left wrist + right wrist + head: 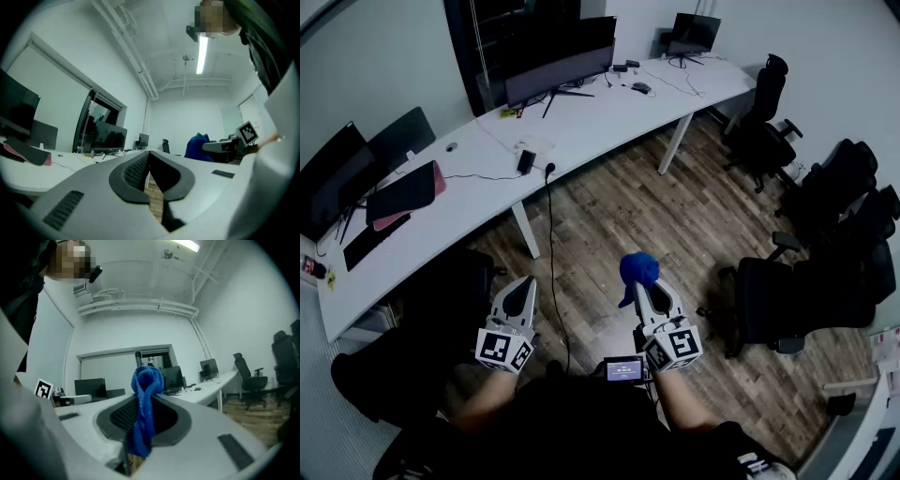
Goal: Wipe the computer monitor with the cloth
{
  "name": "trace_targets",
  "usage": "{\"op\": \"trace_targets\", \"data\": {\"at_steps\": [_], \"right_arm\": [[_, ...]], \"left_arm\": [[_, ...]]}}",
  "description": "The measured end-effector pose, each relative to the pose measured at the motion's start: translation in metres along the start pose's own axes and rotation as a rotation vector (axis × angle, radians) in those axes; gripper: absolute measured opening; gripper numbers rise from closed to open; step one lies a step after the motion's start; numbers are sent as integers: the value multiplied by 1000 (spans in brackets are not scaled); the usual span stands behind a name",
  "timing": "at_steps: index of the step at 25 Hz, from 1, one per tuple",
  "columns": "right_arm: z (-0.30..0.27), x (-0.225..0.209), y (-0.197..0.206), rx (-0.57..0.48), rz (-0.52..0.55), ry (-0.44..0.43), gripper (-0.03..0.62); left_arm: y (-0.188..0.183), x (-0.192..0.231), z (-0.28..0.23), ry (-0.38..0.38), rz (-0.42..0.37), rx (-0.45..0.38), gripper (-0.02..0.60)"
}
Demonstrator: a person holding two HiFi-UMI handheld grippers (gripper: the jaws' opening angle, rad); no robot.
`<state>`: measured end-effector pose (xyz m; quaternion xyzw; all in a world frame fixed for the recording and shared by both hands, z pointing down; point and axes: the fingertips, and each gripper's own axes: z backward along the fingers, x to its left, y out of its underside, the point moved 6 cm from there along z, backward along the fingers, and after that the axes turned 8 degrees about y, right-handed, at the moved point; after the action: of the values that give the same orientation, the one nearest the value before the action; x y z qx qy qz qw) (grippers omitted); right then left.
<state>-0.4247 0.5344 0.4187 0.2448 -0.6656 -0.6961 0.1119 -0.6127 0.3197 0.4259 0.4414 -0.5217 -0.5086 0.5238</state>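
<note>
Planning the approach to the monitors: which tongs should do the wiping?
Right. The right tongs are shut on the blue cloth; the left tongs are shut on nothing.

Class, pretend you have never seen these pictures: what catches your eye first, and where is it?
The bright blue cloth stands out, bunched up and clamped in the right gripper above the wooden floor. Beyond it a long curved white desk carries dark monitors, and black office chairs crowd the right side.
</note>
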Motion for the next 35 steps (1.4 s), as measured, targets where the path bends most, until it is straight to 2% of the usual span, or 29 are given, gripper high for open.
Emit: {"op": "trace_targets", "data": {"at_steps": [4, 7, 12, 16, 21, 24, 28, 35], "right_arm": [[4, 15, 6, -4, -5, 26, 72], [10, 18, 7, -15, 17, 30, 72], [28, 4, 6, -46, -17, 30, 74], [35, -20, 7, -53, 8, 42, 74], [50, -54, 6, -49, 46, 28, 74], [61, -72, 7, -40, 40, 22, 74], [67, -96, 13, -27, 19, 32, 74], [52, -111, 16, -28, 14, 26, 74]], "left_arm": [[6, 18, 18, 8, 2, 48, -6], [9, 25, 26, -5, 15, 43, -6], [17, 9, 22, 3, 16, 57, -5], [16, -7, 11, 0, 2, 48, -6], [18, -31, 0, -61, -5, 26, -5], [20, -44, 0, -109, 7, 21, -6], [23, -61, -1, -129, 6, 26, -5], [32, -60, -8, -174, 13, 17, -5]]}}
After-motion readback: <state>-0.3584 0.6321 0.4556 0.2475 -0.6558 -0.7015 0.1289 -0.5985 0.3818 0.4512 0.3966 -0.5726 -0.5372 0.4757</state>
